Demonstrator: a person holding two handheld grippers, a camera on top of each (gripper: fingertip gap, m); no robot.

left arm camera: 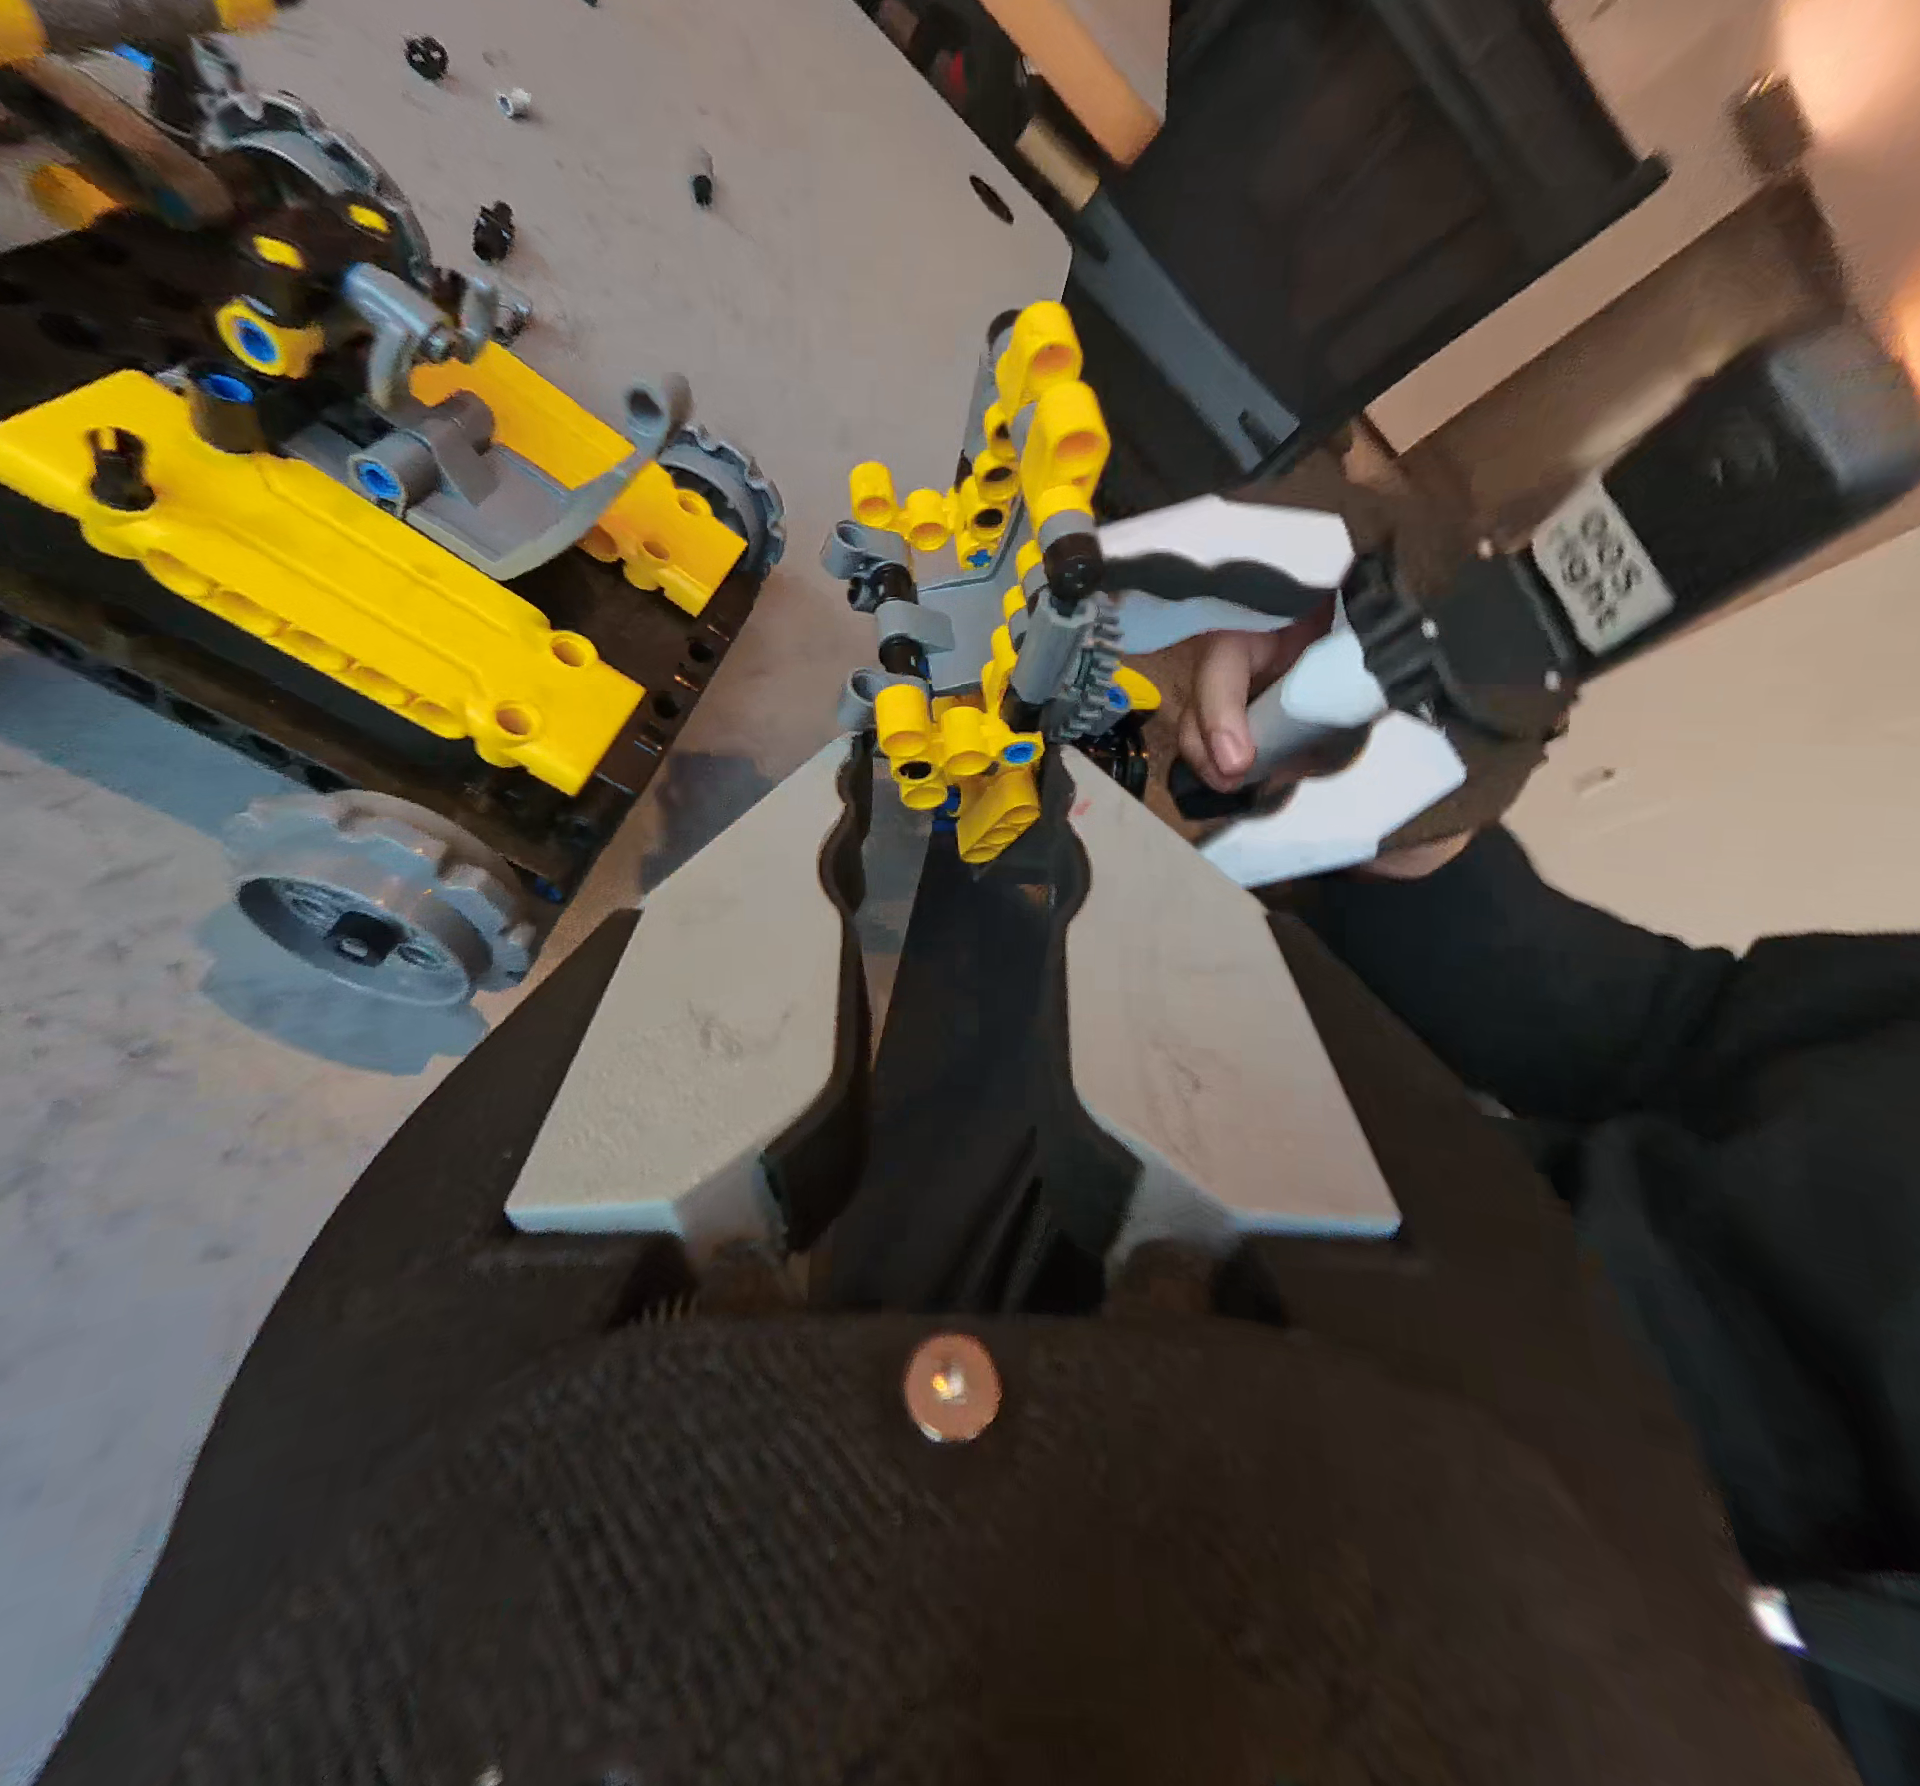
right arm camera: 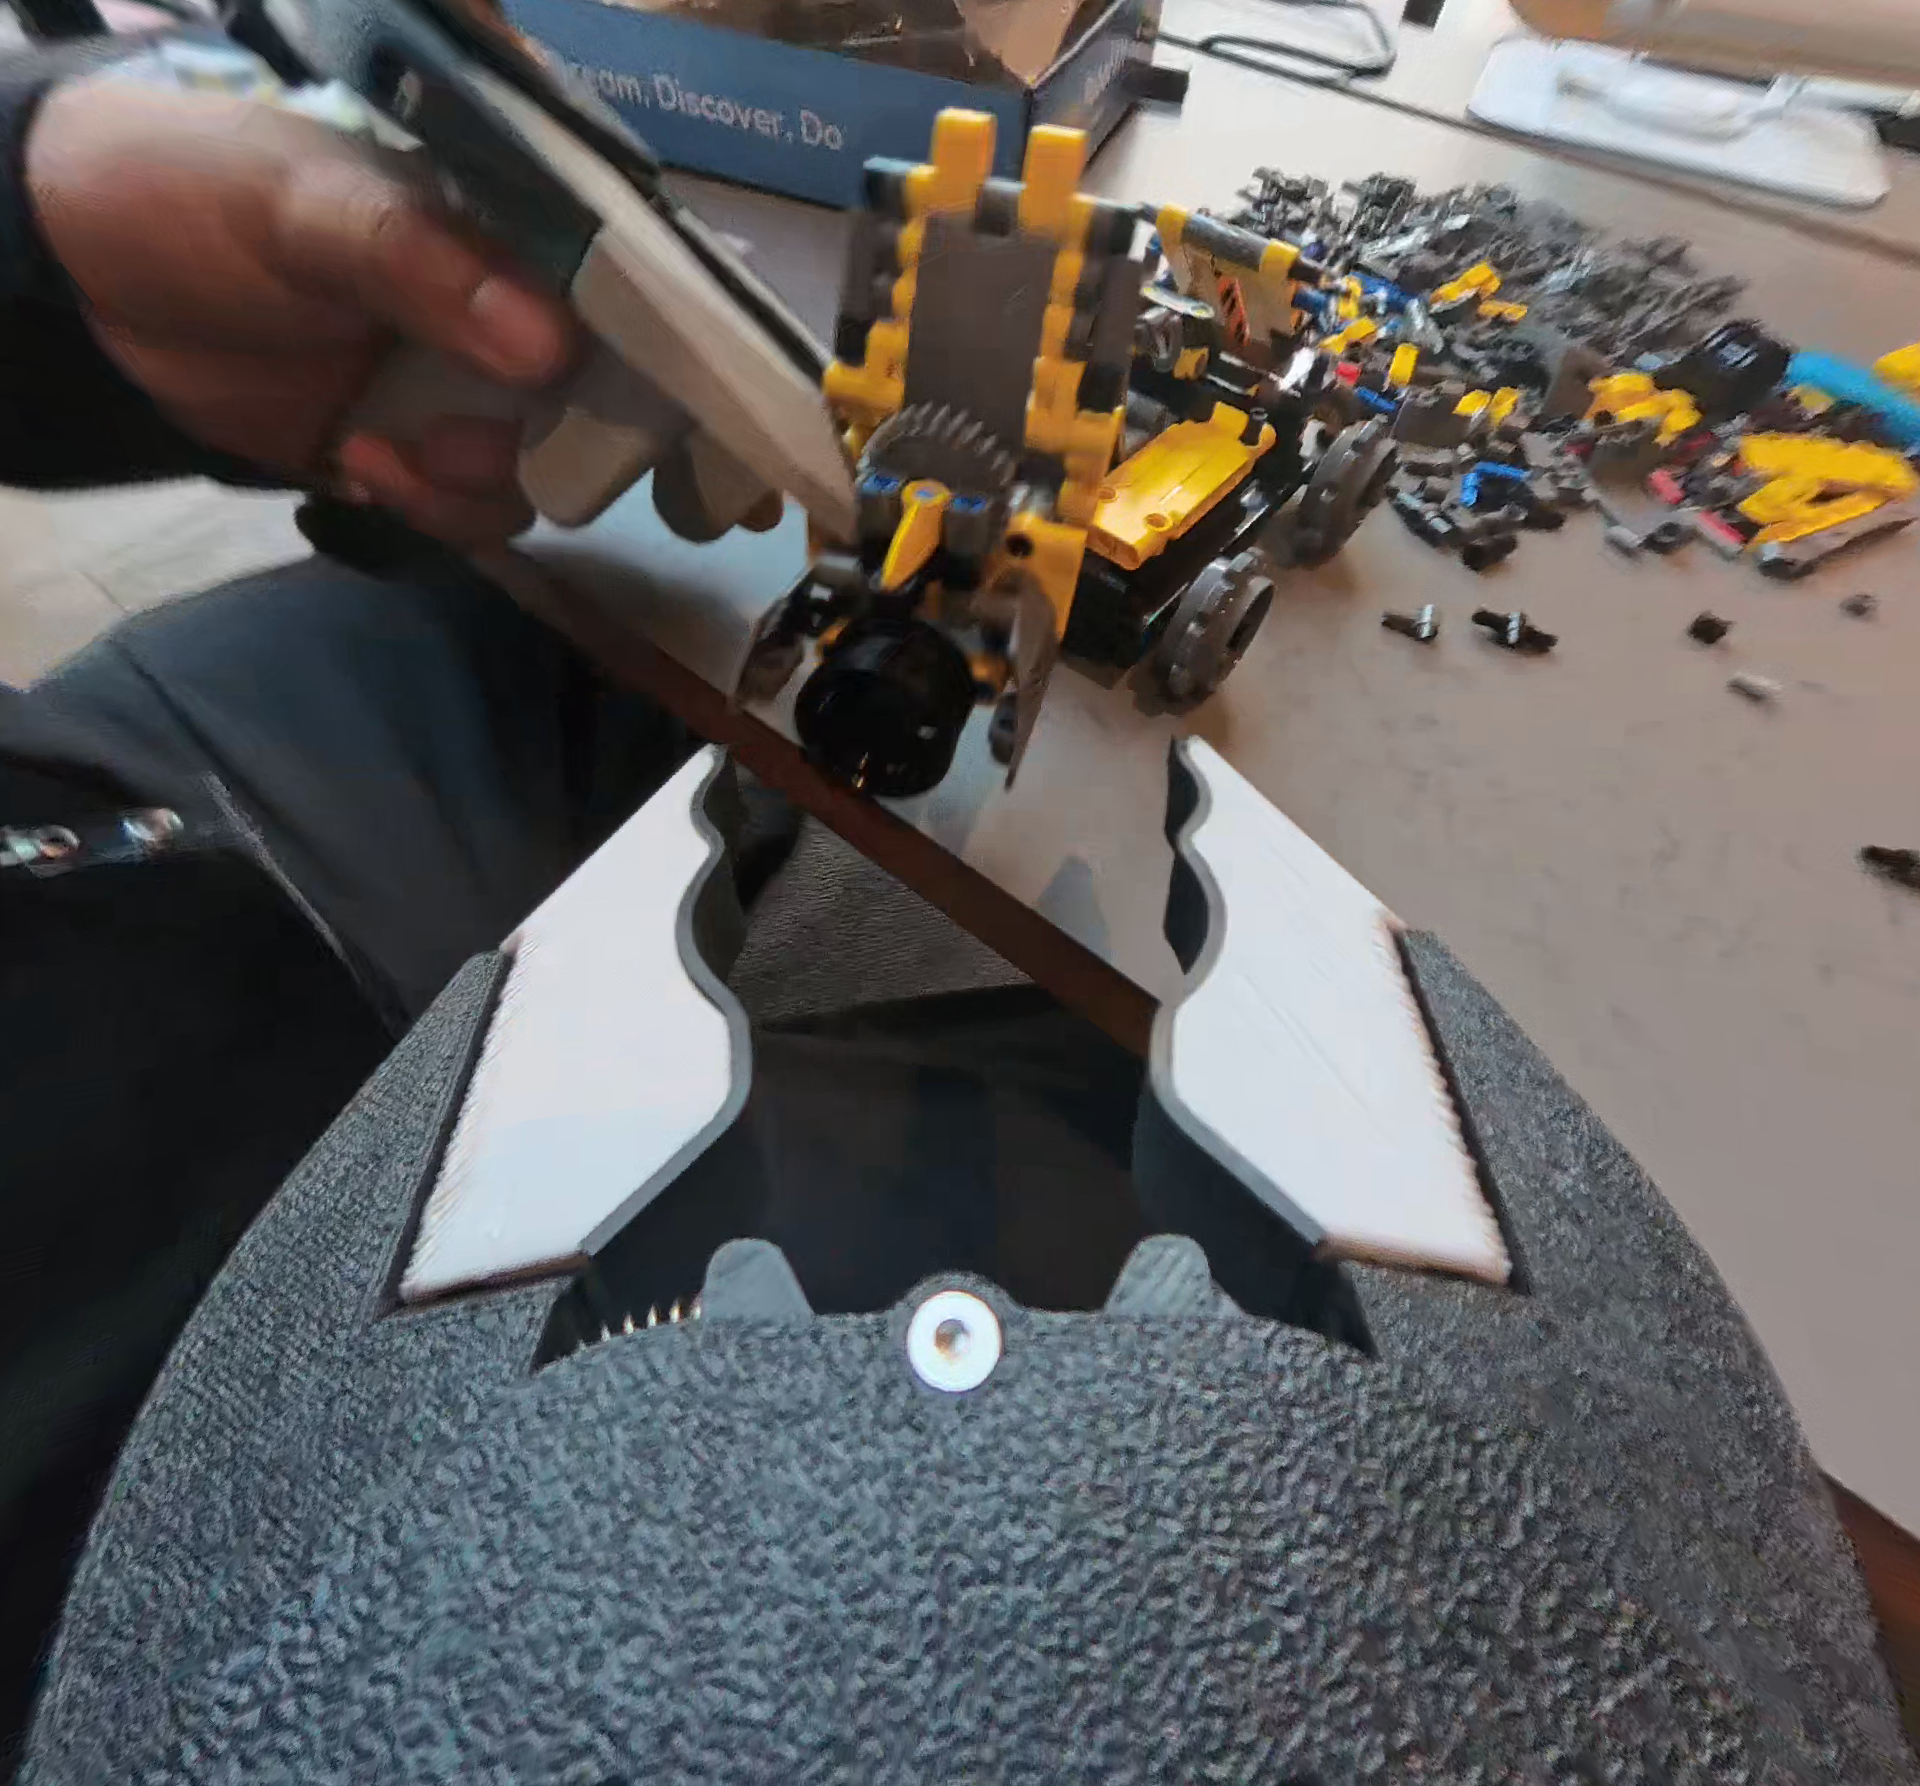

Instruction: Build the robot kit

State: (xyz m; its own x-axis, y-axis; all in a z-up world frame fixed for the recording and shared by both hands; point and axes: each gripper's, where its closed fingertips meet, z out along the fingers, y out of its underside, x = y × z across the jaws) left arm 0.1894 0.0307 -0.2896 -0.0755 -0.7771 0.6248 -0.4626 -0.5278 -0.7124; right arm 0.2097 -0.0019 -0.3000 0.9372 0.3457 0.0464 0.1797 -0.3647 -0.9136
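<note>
Subassembly: pinched at its lower end by left gripper, held above table.
Right gripper: jaws wide, empty.
Risk: small grip area; sideways push could twist it loose near vehicle.

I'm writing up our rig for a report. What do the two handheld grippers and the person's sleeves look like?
Both the left gripper and the right gripper have a textured black body with a silver screw in its middle, and two flat white fingers with wavy black inner edges. Seen from outside, the right one bears a white sticker. The person wears black sleeves.

A dark blue box stands behind scattered loose bricks.
</note>
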